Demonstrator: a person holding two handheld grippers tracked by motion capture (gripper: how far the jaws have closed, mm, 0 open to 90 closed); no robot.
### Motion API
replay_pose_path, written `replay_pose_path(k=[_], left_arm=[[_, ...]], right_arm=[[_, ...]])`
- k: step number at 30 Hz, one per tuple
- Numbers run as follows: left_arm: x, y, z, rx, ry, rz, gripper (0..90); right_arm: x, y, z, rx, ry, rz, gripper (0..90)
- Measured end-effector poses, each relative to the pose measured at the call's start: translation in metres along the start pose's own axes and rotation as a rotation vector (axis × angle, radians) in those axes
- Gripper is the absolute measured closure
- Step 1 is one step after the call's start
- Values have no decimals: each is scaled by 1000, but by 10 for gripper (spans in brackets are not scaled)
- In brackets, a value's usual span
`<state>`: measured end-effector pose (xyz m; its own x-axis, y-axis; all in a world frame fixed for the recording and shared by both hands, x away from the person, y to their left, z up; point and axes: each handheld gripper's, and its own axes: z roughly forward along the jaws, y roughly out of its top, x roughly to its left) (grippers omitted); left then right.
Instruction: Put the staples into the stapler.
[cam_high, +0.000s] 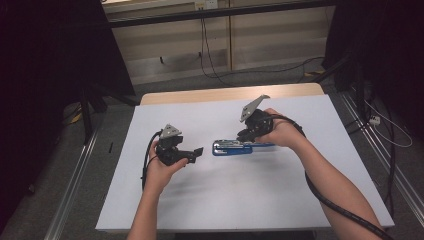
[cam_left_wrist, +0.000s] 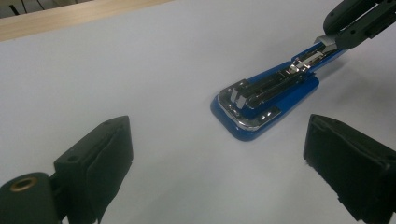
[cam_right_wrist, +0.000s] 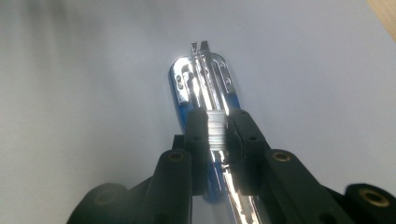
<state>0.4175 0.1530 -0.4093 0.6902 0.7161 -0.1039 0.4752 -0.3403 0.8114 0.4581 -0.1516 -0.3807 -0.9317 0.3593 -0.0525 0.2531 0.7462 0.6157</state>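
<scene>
Right tool (cam_right_wrist: 217, 135) clamped on a strip of staples (cam_right_wrist: 215, 128) over the open blue stapler (cam_high: 232, 147) lying mid-bench (cam_high: 210, 200). Left tool (cam_left_wrist: 217, 163) spread apart, empty, nearer the left edge.

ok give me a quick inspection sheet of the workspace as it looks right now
surface: white table top, wooden strip along its far edge, bare apart from the job's thing
job's things: blue stapler lying flat near the middle, opened out, metal staple channel facing up
clutter: nothing seen
grippers: right tool closed on a small block of staples over the stapler's channel; left tool open and holding nothing, short of the stapler's front end
cables: one black cable trails along the right forearm, one loops by the left hand; more cords on the floor behind and to the right
surroundings: grey floor, metal rails on both sides, pale panel wall behind, dark stands at the sides
</scene>
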Motion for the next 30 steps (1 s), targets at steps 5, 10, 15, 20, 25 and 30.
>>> replay_pose_path(k=[5, 10, 15, 20, 25, 30], left_arm=[[0, 0, 0, 0, -2, -5, 83], [0, -1, 0, 1, -1, -6, 83], [0, -1, 0, 2, -1, -7, 83], [1, -1, 0, 3, 1, -9, 84], [1, -1, -1, -2, 0, -12, 83], [1, -1, -1, 0, -2, -11, 83]], right_arm=[[-1, 4, 3, 7, -3, -7, 790], [-1, 9, 6, 4, 1, -13, 790], [-2, 12, 9, 1, 8, -12, 790], [-4, 15, 11, 5, 7, -15, 790], [-2, 18, 16, 22, 11, -30, 790], [-2, 20, 20, 28, 17, -34, 790]])
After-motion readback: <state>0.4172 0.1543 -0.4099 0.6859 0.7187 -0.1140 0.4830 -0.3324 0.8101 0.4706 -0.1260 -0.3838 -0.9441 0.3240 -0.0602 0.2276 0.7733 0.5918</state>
